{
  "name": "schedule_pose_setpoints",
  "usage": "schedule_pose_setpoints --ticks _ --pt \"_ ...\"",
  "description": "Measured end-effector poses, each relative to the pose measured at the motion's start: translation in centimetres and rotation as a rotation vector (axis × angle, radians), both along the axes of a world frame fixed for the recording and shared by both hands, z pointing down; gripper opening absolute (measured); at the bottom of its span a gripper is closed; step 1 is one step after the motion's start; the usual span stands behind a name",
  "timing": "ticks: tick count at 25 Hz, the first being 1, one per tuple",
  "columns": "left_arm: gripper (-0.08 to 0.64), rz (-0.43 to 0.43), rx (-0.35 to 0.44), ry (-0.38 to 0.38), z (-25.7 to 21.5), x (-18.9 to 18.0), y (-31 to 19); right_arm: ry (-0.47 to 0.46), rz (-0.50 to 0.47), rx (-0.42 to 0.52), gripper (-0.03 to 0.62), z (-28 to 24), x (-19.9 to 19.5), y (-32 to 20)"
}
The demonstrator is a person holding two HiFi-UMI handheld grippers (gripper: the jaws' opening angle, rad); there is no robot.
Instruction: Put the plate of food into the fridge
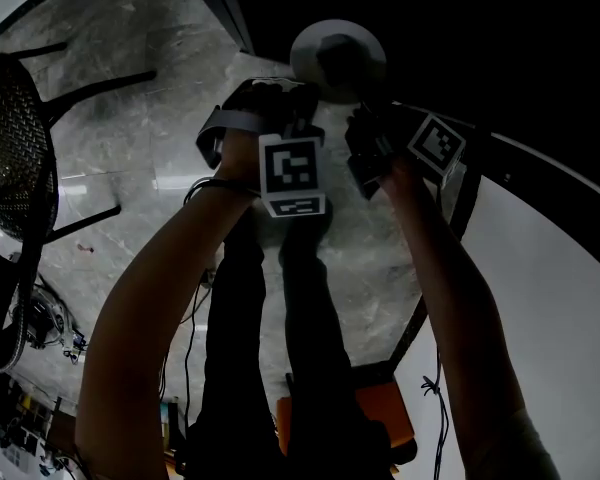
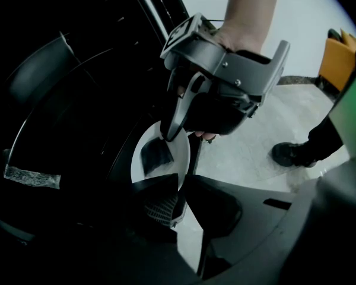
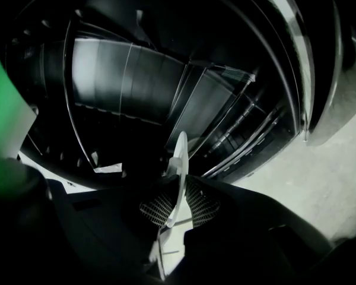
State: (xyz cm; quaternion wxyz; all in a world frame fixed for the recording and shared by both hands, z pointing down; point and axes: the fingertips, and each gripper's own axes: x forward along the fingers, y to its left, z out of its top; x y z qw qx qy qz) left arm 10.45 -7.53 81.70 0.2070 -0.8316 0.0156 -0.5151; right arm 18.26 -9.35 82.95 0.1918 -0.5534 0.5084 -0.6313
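Left to right: a mesh chair [image 1: 15, 158] sits well off to the left, out of the way. The left gripper [image 2: 179, 190] pinches the rim of the plate [image 2: 177, 153], which has some dark food [image 2: 154, 156] on it. The right gripper [image 3: 177, 199] is clamped on the rim across from it. The plate hangs between them with the open fridge [image 3: 130, 88] right ahead, so it probably just needs a straight push in. Only the shelf edges look likely to catch it.

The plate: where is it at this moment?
In the head view the plate is at top centre, gripped at its rim by the left gripper and the right gripper, before the dark fridge shelves.
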Motion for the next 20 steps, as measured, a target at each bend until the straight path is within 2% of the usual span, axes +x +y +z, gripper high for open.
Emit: schedule_pose_setpoints --ticks 8,20 --pt "0.037 -0.015 -0.007 0.018 0.0 0.8 0.0 0.073 -0.075 -0.019 0.046 0.1 -0.7 0.1" --pt "0.037 0.005 0.013 -0.007 0.9 1.9 -1.2 0.095 -0.168 0.009 0.048 -0.6 -1.5 0.6"
